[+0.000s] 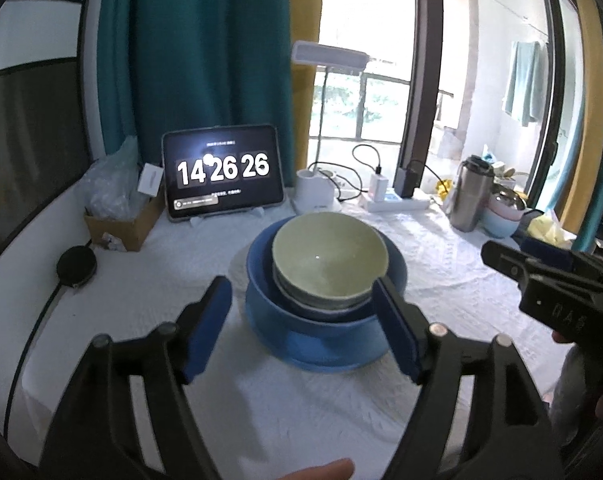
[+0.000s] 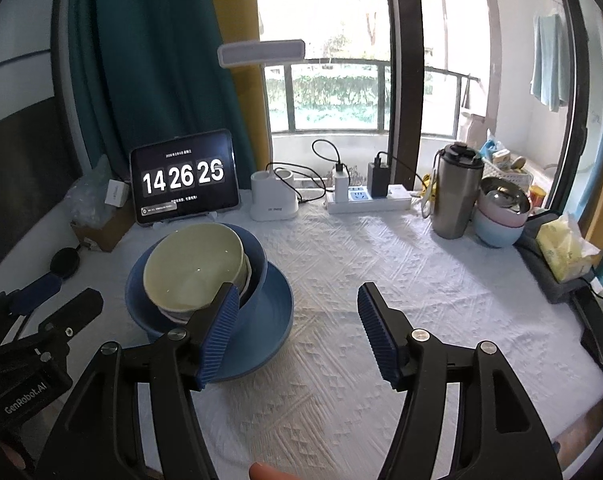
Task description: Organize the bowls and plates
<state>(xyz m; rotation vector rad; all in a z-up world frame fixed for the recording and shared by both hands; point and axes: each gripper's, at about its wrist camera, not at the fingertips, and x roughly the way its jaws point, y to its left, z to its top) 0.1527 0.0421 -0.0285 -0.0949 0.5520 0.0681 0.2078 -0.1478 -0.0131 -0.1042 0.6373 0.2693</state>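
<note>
My left gripper [image 1: 301,320] hangs above the table [image 1: 441,280], fingers [image 1: 205,328] spread wide with nothing pressed between the pads; the stack sits beyond them, framed by the gap. My right gripper [image 2: 297,328] is likewise spread wide and empty, over bare cloth just right of the stack. The stack: a green bowl [image 1: 329,260] nested, slightly tilted, in what looks like one or two pale bowls, rims only partly visible, inside a blue bowl [image 1: 321,320], all resting on a blue plate [image 2: 269,320] near the table's middle. Behind it stand a tablet [image 1: 223,172] showing a clock and a white lamp [image 1: 315,196]. At far right, a steel tumbler [image 2: 455,196] and more stacked bowls [image 2: 499,216]
</note>
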